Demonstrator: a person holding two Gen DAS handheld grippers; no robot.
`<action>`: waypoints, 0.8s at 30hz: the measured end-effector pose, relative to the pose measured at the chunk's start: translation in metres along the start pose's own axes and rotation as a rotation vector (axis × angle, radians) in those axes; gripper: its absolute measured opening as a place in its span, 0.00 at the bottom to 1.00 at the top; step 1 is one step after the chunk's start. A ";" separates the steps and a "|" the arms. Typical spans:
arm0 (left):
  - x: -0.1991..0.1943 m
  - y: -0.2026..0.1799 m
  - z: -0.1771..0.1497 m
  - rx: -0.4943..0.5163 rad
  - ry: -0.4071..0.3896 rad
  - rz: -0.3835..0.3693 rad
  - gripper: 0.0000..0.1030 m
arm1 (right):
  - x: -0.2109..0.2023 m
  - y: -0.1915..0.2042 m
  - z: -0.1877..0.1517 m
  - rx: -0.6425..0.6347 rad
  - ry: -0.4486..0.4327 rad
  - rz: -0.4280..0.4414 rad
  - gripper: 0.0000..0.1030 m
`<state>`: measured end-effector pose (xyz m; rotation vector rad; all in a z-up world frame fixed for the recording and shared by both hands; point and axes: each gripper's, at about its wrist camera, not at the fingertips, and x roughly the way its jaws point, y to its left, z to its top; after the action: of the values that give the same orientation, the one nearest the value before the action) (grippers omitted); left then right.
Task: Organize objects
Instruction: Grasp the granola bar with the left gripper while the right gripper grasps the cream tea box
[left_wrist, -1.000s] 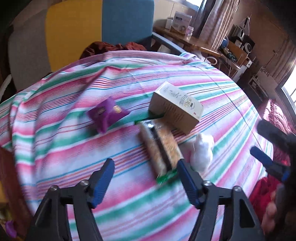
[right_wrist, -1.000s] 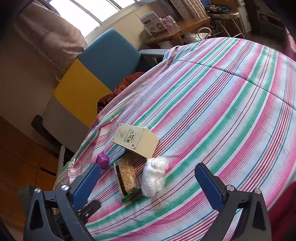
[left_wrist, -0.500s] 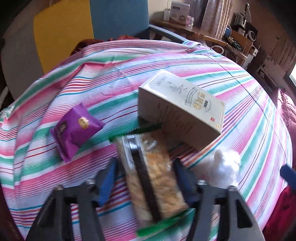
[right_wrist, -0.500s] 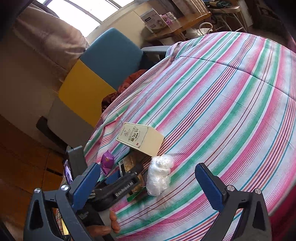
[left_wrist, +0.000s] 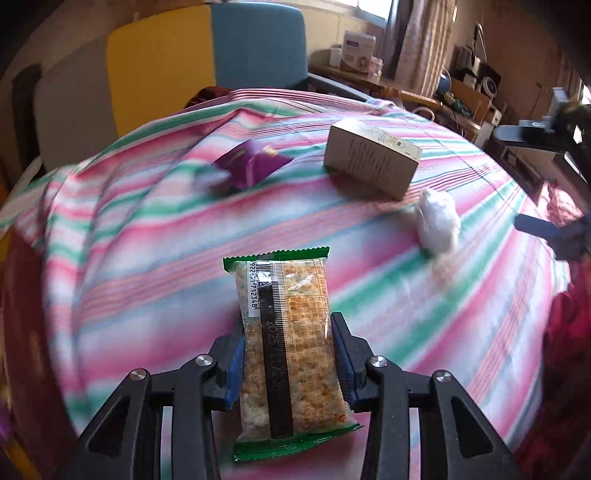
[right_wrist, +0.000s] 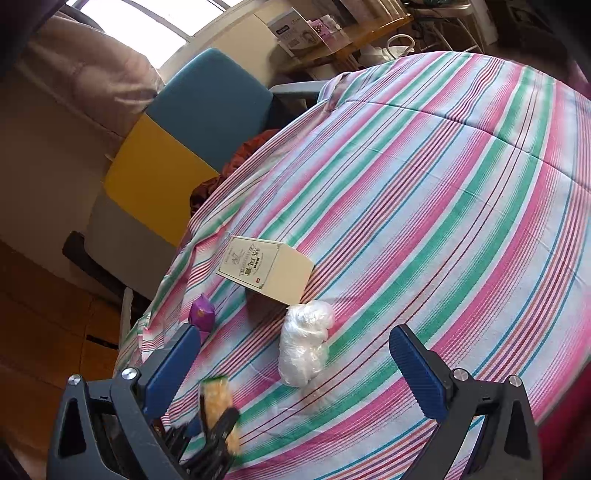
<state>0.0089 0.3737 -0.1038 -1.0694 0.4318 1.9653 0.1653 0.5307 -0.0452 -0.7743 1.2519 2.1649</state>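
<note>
My left gripper (left_wrist: 288, 354) is shut on a green-edged cracker packet (left_wrist: 288, 343) and holds it above the striped tablecloth (left_wrist: 147, 251). The packet also shows in the right wrist view (right_wrist: 218, 402), clamped by the left gripper. A beige box (left_wrist: 371, 162) lies further back, with a purple snack packet (left_wrist: 251, 166) to its left and a white plastic bundle (left_wrist: 437, 221) to its right. My right gripper (right_wrist: 295, 365) is open and empty, hovering near the white bundle (right_wrist: 304, 347), the box (right_wrist: 266, 269) and the purple packet (right_wrist: 202, 317).
A chair with blue, yellow and grey back panels (left_wrist: 207, 62) stands behind the table with a reddish cloth (right_wrist: 236, 162) on its seat. A cluttered wooden side table (left_wrist: 388, 85) is at the back right. The tablecloth (right_wrist: 443, 221) stretches wide to the right.
My left gripper moved in around the cracker packet, shut on it and pulled it back away from the box. My right gripper has barely moved.
</note>
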 end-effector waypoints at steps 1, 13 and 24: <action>-0.006 0.002 -0.008 -0.006 -0.014 0.000 0.40 | 0.001 0.000 0.000 -0.004 0.003 -0.006 1.00; -0.019 0.004 -0.035 0.013 -0.097 -0.004 0.42 | 0.024 0.021 -0.015 -0.158 0.086 -0.110 1.00; -0.018 0.011 -0.037 -0.017 -0.116 -0.049 0.43 | 0.051 0.064 -0.008 -0.421 0.157 -0.232 1.00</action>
<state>0.0248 0.3350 -0.1120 -0.9616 0.3237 1.9784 0.0875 0.5033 -0.0461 -1.2146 0.7315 2.2294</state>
